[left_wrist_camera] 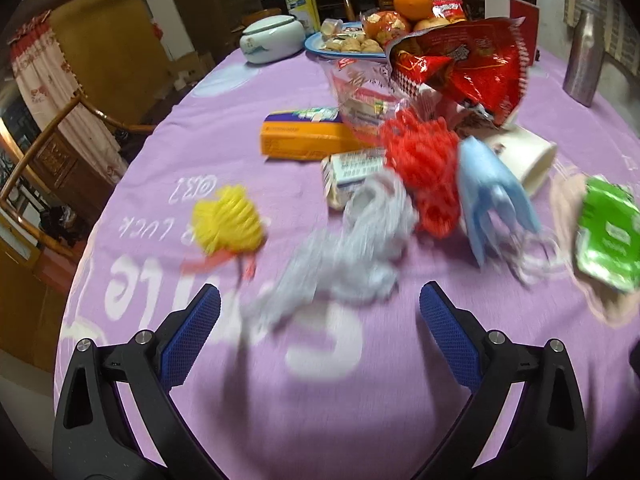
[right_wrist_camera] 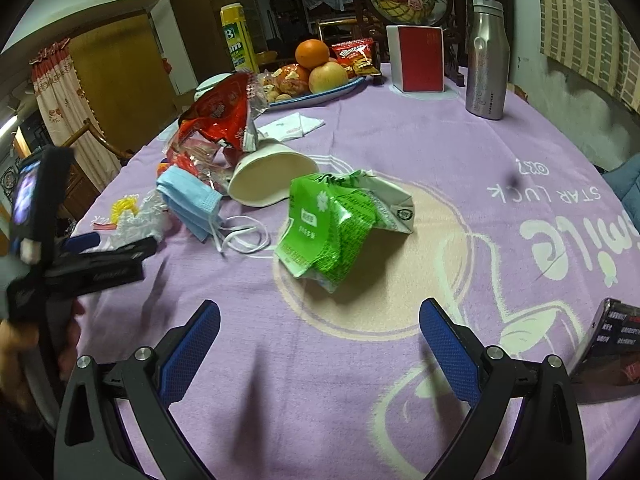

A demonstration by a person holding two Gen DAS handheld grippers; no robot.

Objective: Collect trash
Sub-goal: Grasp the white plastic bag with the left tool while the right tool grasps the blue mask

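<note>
Trash lies on a purple tablecloth (left_wrist_camera: 208,148). In the left wrist view my left gripper (left_wrist_camera: 320,308) is open and empty, just short of a crumpled white plastic wrap (left_wrist_camera: 352,248). Beyond lie a yellow net (left_wrist_camera: 228,220), a red net (left_wrist_camera: 424,172), a blue face mask (left_wrist_camera: 488,188), a tipped paper cup (left_wrist_camera: 528,156), a red snack bag (left_wrist_camera: 460,64) and an orange box (left_wrist_camera: 304,140). In the right wrist view my right gripper (right_wrist_camera: 320,320) is open and empty, close in front of a green wrapper (right_wrist_camera: 332,224). The mask (right_wrist_camera: 192,200) and cup (right_wrist_camera: 272,176) lie behind it.
A fruit plate (right_wrist_camera: 320,96), a red-and-white box (right_wrist_camera: 416,60) and a steel bottle (right_wrist_camera: 486,60) stand at the back. A dark packet (right_wrist_camera: 612,344) lies at the right edge. The left gripper's body (right_wrist_camera: 80,264) shows at the left. A wooden chair (left_wrist_camera: 60,128) stands past the table's left edge.
</note>
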